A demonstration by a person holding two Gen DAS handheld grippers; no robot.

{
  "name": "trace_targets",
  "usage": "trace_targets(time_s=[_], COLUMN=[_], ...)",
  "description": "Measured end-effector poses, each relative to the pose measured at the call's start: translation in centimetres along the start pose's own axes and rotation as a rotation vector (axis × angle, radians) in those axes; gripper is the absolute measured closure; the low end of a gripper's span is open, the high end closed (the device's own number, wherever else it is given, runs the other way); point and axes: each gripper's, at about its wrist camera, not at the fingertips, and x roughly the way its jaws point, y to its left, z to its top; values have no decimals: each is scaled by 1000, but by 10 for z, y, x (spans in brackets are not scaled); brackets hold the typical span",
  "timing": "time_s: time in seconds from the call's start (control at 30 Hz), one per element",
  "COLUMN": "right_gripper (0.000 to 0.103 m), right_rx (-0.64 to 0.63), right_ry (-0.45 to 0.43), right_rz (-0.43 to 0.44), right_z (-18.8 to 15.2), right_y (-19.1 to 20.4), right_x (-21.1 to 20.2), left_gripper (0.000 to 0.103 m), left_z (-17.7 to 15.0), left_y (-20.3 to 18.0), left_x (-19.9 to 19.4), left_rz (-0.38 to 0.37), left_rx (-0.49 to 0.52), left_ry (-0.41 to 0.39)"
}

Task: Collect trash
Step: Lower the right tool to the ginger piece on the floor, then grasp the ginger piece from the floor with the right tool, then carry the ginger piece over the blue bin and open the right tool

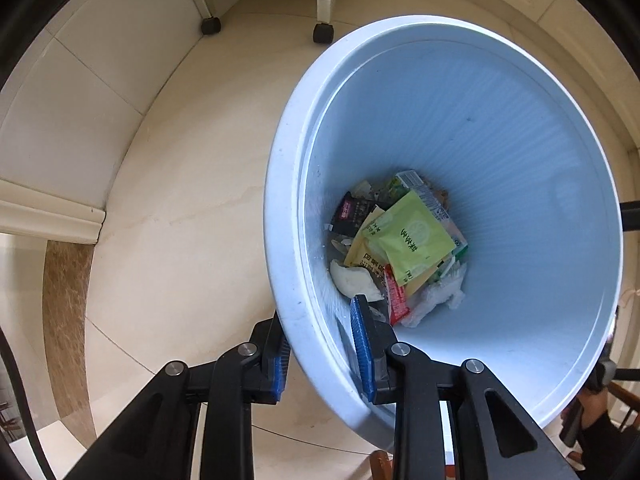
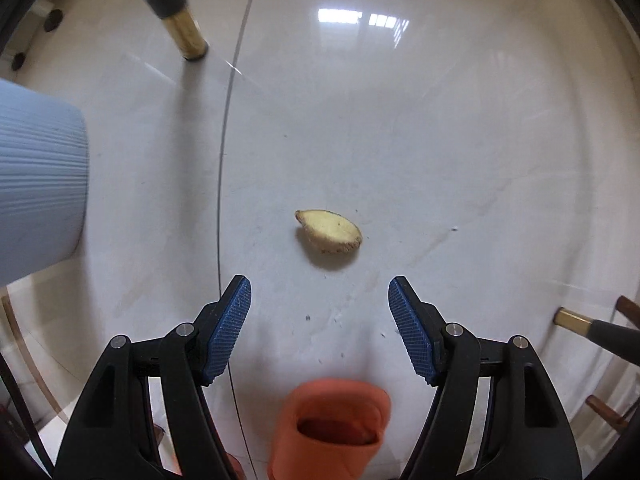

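The left gripper (image 1: 320, 344) has its two blue pads on either side of the rim of a big light blue trash bin (image 1: 520, 140). One pad is outside the wall and one is inside. They look pressed onto the rim, so the gripper is closed on it. The bin leans over a cream floor (image 1: 180, 200).

At the bottom of the bin is a pile of trash. There is a dark packet (image 1: 352, 214), a yellow wrapper (image 1: 362, 254), a light green packet (image 1: 416, 238) on top, a red wrapper (image 1: 396, 298) and crumpled white paper (image 1: 440, 296). The packets have writing on them, but it is too small to read.

Only the left wrist view looks inside the bin. Only the right wrist view shows the scrap on the floor.

There, the bin's ribbed outside shows at the left edge. A pale yellow scrap of food (image 2: 329, 231) lies alone on the shiny white floor (image 2: 400, 140), just ahead of the right gripper (image 2: 320, 292). That gripper is wide open and holds nothing. An orange thing (image 2: 332, 428) sits blurry at the bottom. Dark furniture legs with gold tips (image 2: 186, 36) stand around.
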Motion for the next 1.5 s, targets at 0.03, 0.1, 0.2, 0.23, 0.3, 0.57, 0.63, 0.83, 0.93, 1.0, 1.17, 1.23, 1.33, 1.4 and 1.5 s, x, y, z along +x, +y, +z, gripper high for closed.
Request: trace_targets(time_s=[0.03,0.1,0.2,0.23,0.3,0.57,0.63,0.83,0.93,1.0,1.17,1.23,1.33,1.4,1.5], right_gripper=[36,37,43,47,54,70,70,70,70,70,70,70,70,70,70], right_rx=[-2,-19,-19,-9,9,0,-3,-43,-94,-124,-191,-207,-209,-248,-338], right_ry=[1,9,19,29,34,39,35,-9,-34,-61,-139,-192,-266,-326,-439], right_rz=[-3,-10,-21,-27,-18,4,4,-17,-17,-15,26,22,25,17,1], right_z=[3,9,15,17,19,26,26,20,15,11,-5,-17,-24,-33,-47], right_y=[0,3,4,2,0,0,-2,8,25,41,77,87,105,125,157], right_x=[4,11,17,19,22,22,23,10,-10,-30,-95,-128,-179,-216,-259], left_gripper=[78,78,77,77,77,77,77,77,78,79,80,81,81,81,81], left_z=[0,-3,-2,-2,-3,-2,-1,4,4,7,7,7,6,9,10], left_y=[-1,1,6,5,2,-2,-2,0,0,3,-1,-1,3,7,12], left_x=[3,-1,-16,-15,-11,-10,-11,-12,-11,-10,-9,-9,-10,-12,-12], left_rz=[-1,-3,7,11,19,29,46,50,42,26,47,38,7,-4,-29], left_rx=[2,4,14,15,21,25,7,12,6,1,28,13,-7,-4,-23], left_ry=[-1,-3,0,3,11,17,-7,-2,2,9,11,15,14,11,15])
